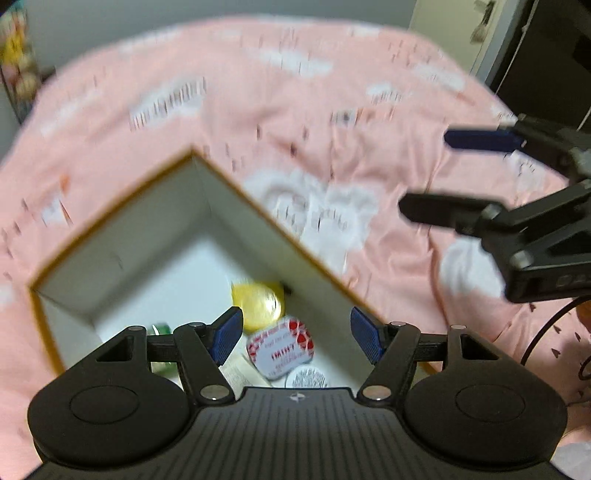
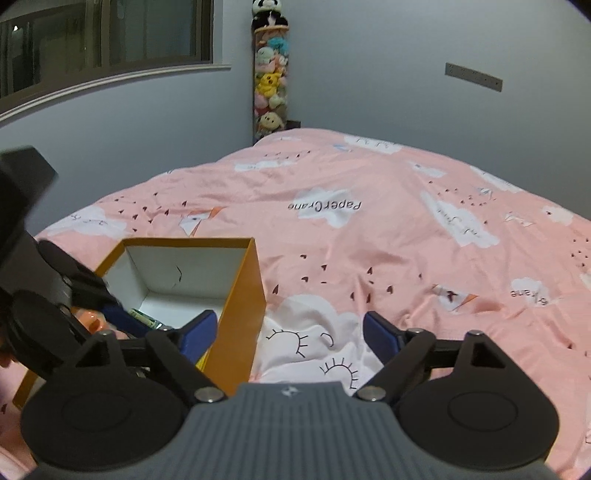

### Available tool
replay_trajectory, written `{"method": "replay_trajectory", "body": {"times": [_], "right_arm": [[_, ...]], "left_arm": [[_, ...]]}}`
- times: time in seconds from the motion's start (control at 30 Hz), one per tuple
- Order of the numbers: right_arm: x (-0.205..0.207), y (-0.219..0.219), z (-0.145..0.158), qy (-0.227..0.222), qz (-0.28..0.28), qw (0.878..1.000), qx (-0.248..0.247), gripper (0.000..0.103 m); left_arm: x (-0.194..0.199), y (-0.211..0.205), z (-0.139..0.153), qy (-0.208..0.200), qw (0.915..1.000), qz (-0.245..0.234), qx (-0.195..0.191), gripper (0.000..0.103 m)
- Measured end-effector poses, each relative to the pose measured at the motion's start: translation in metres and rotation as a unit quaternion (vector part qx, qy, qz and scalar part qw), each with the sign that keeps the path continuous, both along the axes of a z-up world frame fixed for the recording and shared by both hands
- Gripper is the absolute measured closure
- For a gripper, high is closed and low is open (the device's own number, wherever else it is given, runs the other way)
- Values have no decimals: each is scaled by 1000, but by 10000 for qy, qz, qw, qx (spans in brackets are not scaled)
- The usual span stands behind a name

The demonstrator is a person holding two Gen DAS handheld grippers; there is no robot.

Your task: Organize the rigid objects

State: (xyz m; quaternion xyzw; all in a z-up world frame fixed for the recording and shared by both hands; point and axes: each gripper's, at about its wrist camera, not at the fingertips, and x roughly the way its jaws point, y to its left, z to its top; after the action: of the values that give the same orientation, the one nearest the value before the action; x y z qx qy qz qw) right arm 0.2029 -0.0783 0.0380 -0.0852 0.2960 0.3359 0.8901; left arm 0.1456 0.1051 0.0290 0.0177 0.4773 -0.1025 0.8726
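An orange box (image 1: pixel 166 221) with a white inside sits open on the bed. In it lie a yellow round piece (image 1: pixel 258 304), a red-and-white round tin (image 1: pixel 280 349), a printed white disc (image 1: pixel 306 378), a cream packet (image 1: pixel 240 369) and something green (image 1: pixel 160 328). My left gripper (image 1: pixel 295 338) hovers above the box's near corner, open, with nothing between its blue pads. My right gripper (image 2: pixel 290 332) is open and empty over the bedspread, just right of the box (image 2: pixel 243 302). The left wrist view also catches the right gripper (image 1: pixel 424 172) at the right.
The pink bedspread (image 2: pixel 369 240) with cloud prints spreads wide behind and right of the box. A column of plush toys (image 2: pixel 269 85) stands in the far corner by a window (image 2: pixel 110 33). Dark furniture (image 1: pixel 546 55) and a black cable (image 1: pixel 546 332) are at the right.
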Motion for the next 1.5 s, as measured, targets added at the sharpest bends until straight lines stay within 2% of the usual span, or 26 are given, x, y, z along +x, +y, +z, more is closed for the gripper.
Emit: {"method": "replay_trajectory", "body": {"times": [0.13,0.27,0.33,0.43,0.57,0.67,0.77,0.93,1.17,1.5], "right_arm": [[-20,-14,12,-100,-100,9999,86,9],[-48,-28,23,-218,-143,9994,245,5],[-62,-33,25,-293,-174,9991,269,4],[-86,-39,23,-416,-308,9983,284,3],[-113,-47,14,-484,-705,9958,335,3],[-129,-54,6,-534,-1065,9918,460,3],[-142,-60,-3,-553,-1391,9877,454,3],[-153,-64,-19,-322,-1496,9876,351,3],[-172,-65,-44,-245,-1865,9817,292,3],[-163,-64,-63,-6,-1977,9796,363,3]], "left_arm": [[-32,-13,33,-916,9957,48,91,21],[-69,-19,54,-1824,9821,227,410,17],[-83,-20,60,-2135,9749,432,453,17],[-108,-17,68,-2508,9642,799,324,14],[-129,-33,58,-2803,9510,1240,409,13],[-142,-44,44,-2878,9470,1394,303,13],[-149,-59,23,-2923,9449,1423,393,9],[-151,-64,-5,-2477,9582,1392,328,9],[-162,-58,-37,-1965,9647,1751,69,6],[-158,-63,-48,-1683,9726,1600,132,3]]}}
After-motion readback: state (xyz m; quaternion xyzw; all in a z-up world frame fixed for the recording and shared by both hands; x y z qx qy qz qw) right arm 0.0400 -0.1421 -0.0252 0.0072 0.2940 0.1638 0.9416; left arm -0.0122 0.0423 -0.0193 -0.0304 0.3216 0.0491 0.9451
